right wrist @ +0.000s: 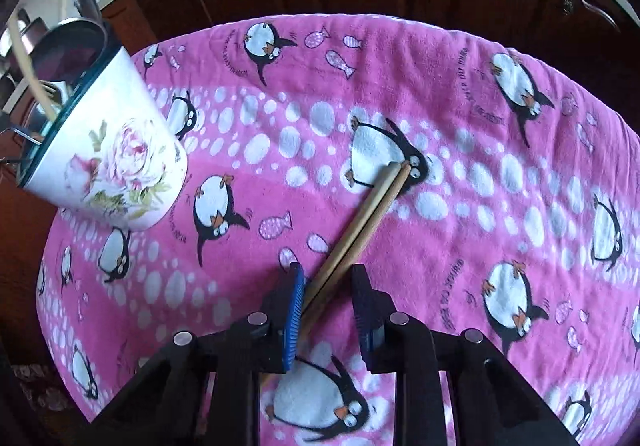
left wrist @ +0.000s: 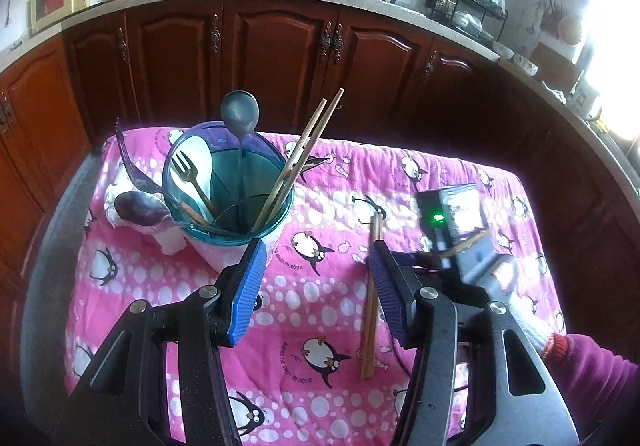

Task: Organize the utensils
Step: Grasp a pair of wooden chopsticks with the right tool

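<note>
From the left wrist, the left gripper [left wrist: 316,258] hangs with its jaws wide apart and nothing between them, above a pink penguin-print blanket [left wrist: 320,174]. Just beyond its left finger stands a utensil holder [left wrist: 228,190] with a teal rim, holding a fork [left wrist: 190,176], spoons and a pair of chopsticks [left wrist: 298,158] leaning out. Another pair of wooden chopsticks [left wrist: 370,302] lies flat on the blanket beside the right finger. From the right wrist, the right gripper [right wrist: 326,272] straddles those chopsticks [right wrist: 368,214], its jaws partly closed around them; the left pad touches the wood, the right pad stands apart. The flowered holder [right wrist: 116,162] sits well left.
</note>
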Demonstrator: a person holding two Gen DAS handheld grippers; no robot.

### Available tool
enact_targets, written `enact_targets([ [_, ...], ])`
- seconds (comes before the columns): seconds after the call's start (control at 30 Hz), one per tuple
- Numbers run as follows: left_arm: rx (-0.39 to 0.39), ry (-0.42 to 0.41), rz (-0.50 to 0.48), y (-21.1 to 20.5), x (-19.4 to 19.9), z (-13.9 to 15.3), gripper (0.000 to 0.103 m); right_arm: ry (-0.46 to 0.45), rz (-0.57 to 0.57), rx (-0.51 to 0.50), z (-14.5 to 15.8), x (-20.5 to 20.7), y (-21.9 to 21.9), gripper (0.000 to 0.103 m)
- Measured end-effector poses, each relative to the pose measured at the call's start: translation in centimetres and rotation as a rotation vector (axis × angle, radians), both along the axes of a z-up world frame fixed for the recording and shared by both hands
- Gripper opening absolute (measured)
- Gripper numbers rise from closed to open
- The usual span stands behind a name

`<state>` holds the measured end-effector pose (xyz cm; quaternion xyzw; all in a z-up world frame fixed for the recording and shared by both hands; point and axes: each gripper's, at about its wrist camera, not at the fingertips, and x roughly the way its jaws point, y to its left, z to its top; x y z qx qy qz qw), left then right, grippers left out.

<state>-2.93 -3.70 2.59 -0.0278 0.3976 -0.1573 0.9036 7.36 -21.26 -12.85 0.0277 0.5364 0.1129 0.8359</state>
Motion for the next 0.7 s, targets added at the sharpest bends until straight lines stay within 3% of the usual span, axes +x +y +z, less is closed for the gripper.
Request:
enact_targets([
  [0.07,-0.001,0.010,-0.002,0.0,0.2,-0.4,0.053,-0.006,0.002,0.028,0.4,-0.9,-1.3,0.010],
  [0.13,0.001,0.021,-0.008,-0.2,0.4,-0.8,0.053,0.012,-0.001,0.036,0.4,-1.6,-2.5,0.008],
  [0.27,-0.004,0.047,-0.041,-1.7,0.3,-1.6,0.053,0.021,-0.006,-0.108,-0.3,-3.2,-4.8,0.006],
  [0.4,0.014,0.076,-0.079,-3.4,0.4,-2.8,0.053,-0.006,-0.062,0.140,1.0,-4.0,-7.7,0.006],
  [0.53,0.027,0.103,-0.096,-4.7,0.6,-3.9,0.053,-0.017,-0.073,0.182,1.5,-3.1,-6.6,0.012],
  [0.7,0.046,0.110,-0.089,-4.5,0.4,-4.2,0.053,0.027,-0.064,0.165,0.1,-1.6,-4.6,0.013],
])
